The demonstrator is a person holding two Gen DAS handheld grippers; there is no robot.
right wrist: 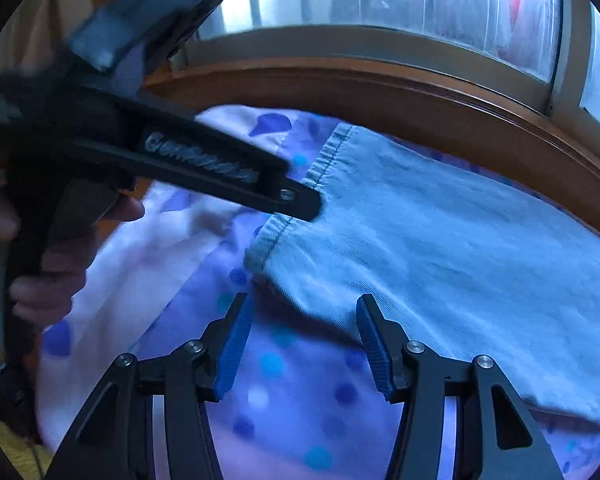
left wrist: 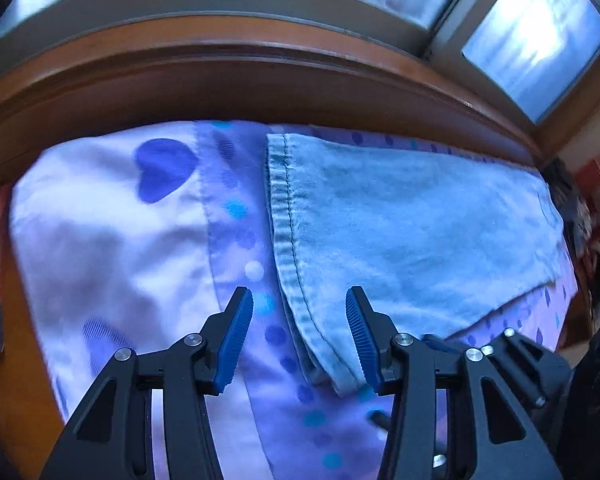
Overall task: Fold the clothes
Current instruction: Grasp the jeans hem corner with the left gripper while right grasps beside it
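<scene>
Light blue jeans (left wrist: 400, 220) lie flat on a purple dotted bedsheet (left wrist: 284, 420), their stitched hem (left wrist: 284, 216) running toward me. My left gripper (left wrist: 300, 300) hovers over the hem's near corner. Its blue pads (left wrist: 236, 332) stand apart and grip nothing. In the right wrist view the jeans (right wrist: 460, 248) stretch to the right. My right gripper (right wrist: 304, 308) is open just short of the hem's lower corner (right wrist: 260, 260), with only sheet between its fingers. The left gripper (right wrist: 304, 204) crosses that view from the left, its tip over the hem.
A white pillowcase with blue hearts (left wrist: 100, 220) lies left of the jeans. A brown wooden bed frame (left wrist: 260, 80) curves behind, with a metal-framed window (left wrist: 536, 40) above it. A person's hand (right wrist: 52, 280) holds the left gripper's handle. Dark clutter (left wrist: 580, 216) sits at the right.
</scene>
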